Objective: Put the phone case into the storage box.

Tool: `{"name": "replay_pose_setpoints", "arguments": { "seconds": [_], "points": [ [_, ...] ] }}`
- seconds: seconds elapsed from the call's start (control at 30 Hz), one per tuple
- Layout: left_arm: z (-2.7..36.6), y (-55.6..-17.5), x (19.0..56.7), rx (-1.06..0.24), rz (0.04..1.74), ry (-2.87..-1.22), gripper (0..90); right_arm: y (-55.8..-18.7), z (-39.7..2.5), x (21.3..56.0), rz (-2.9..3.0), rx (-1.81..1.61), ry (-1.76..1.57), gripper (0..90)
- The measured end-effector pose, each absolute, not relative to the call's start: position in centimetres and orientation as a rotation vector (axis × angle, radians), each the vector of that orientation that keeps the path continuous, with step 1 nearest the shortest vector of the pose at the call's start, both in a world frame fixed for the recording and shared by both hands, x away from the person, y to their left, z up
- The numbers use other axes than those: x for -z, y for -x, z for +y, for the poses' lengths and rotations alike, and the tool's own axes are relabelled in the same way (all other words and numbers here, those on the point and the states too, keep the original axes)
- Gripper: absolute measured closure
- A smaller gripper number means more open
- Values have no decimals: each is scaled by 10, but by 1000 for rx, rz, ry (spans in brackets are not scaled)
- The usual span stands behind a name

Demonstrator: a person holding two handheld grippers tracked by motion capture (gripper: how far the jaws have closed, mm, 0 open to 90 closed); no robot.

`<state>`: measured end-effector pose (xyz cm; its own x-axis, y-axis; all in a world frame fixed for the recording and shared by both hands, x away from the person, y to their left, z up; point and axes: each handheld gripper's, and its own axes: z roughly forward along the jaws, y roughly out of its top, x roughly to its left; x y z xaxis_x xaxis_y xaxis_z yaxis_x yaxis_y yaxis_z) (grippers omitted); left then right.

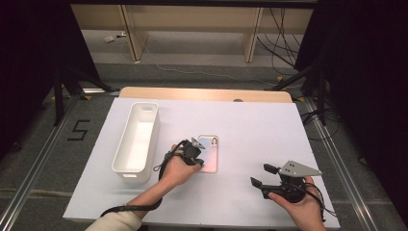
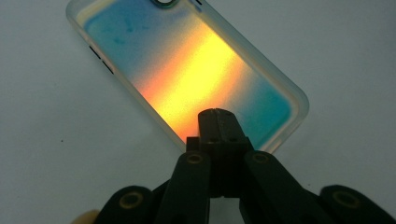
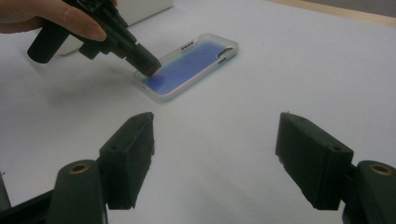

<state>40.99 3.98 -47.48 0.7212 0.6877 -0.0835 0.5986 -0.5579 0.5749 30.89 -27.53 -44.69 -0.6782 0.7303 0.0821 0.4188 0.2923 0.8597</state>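
Left gripper: its 2 jaws are pressed together, with nothing between them; the closed tip rests on, or just above, the near end of the phone case, and contact cannot be told for sure.
Left gripper, own view: the joined tip sits over the case's near short edge, at the blue patch beside the yellow-orange band.
Left hand: wraps the left gripper's handle from behind, cable trailing back along the forearm.
Phone case: lies flat on the white sheet, directly under and ahead of the left gripper's tip; translucent rim, iridescent back, camera cut-out at the far end from the tip.
Phone case, seen from the right gripper: ahead and to the left of the open jaws, well apart from them, showing blue-violet.
White bin: to the left of the left gripper, near it, long and narrow, standing upright on the sheet.
Right gripper: jaws spread wide apart, holding nothing, low over the sheet, well to the right of the case.
Right hand: grips the right gripper from below and behind.
White sheet: covers the table under both grippers.
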Motion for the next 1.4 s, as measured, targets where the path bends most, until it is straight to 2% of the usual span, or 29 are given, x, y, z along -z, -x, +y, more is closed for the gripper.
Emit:
{"name": "replay_pose_setpoints", "arguments": {
  "seconds": [0.63, 0.7, 0.73, 0.83, 0.87, 0.9, 0.93, 0.97, 1.0, 1.17, 1.23, 1.27, 1.4],
  "points": [
    [43, -405, 470, -236, 968, -2289, 895, -309, -275, 447, 2238, -1340, -1038, 288],
    [45, -403, 467, -259, 954, -2270, 838, -309, -276, 447, 2238, -1340, -1038, 286],
    [46, -401, 464, -264, 948, -2265, 838, -309, -276, 447, 2238, -1340, -1038, 286],
    [49, -397, 458, -285, 910, -2215, 723, -309, -275, 447, 2237, -1342, -1038, 282],
    [50, -394, 456, -301, 890, -2207, 618, -309, -275, 447, 2237, -1342, -1039, 277],
    [52, -393, 454, -313, 876, -2197, 618, -309, -275, 447, 2237, -1342, -1039, 277],
    [53, -390, 452, -318, 860, -2179, 492, -309, -276, 447, 2237, -1338, -1039, 269],
    [55, -387, 450, -321, 843, -2161, 424, -309, -276, 447, 2235, -1341, -1043, 264],
    [57, -384, 448, -318, 835, -2138, 424, -309, -276, 447, 2235, -1341, -1043, 264],
    [70, -369, 439, -324, 759, -2056, 148, -310, -275, 447, 2233, -1342, -1033, 251],
    [78, -362, 436, -326, 737, -2026, 121, -310, -275, 447, 2231, -1344, -1033, 250],
    [81, -359, 435, -323, 739, -2010, 67, -310, -275, 447, 2235, -1348, -1042, 248],
    [99, -347, 433, -297, 742, -1971, 10, -312, -277, 448, 2243, -1319, -1036, 244]
  ]
}}
